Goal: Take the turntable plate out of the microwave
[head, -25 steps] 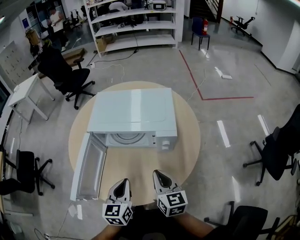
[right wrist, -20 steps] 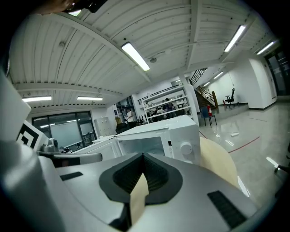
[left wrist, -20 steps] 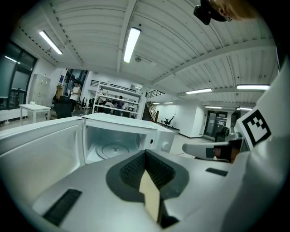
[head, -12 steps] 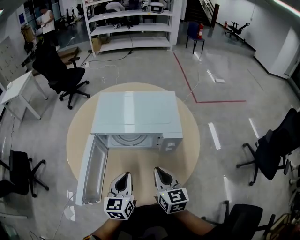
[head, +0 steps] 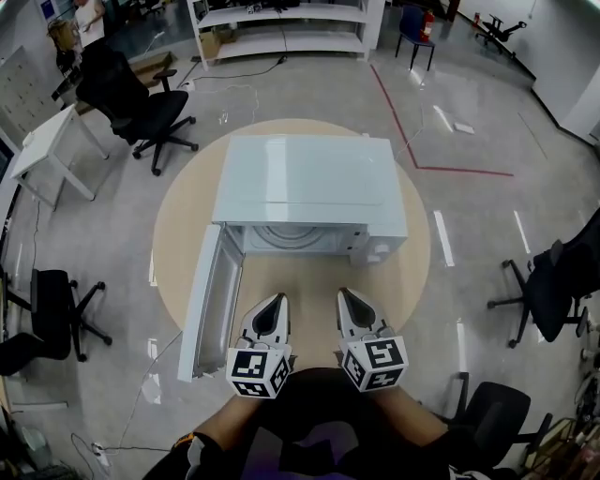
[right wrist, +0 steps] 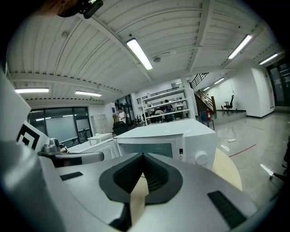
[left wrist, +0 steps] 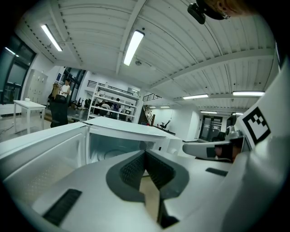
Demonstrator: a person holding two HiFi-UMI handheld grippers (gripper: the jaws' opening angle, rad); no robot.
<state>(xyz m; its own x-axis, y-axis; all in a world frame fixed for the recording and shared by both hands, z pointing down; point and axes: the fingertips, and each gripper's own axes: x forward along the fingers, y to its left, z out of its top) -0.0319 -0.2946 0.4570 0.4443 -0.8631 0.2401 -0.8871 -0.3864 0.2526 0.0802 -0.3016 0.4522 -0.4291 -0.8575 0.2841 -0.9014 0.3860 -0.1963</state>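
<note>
A white microwave [head: 309, 183] stands on a round beige table [head: 183, 216], its door [head: 214, 305] swung open toward the front left. Inside the cavity, the ribbed edge of the turntable plate [head: 287, 238] shows, and the plate [left wrist: 113, 153] appears faintly on the cavity floor in the left gripper view. My left gripper [head: 275, 304] and right gripper [head: 349, 297] hover side by side over the table's front part, short of the microwave's front. Both are shut with nothing between the pads. Each gripper view looks along closed jaws, left gripper [left wrist: 145, 154] and right gripper [right wrist: 143, 157], toward the microwave [right wrist: 167, 136].
The control knob [right wrist: 200, 158] sits on the microwave's right front. Black office chairs [head: 141, 108] stand around the table, with a white desk [head: 47, 150] at the left. Shelving [head: 281, 23] lines the back, and red tape [head: 450, 171] marks the floor.
The microwave now appears larger and higher in the head view. Both grippers sit higher in that view, closer to the microwave front. They stay shut.
</note>
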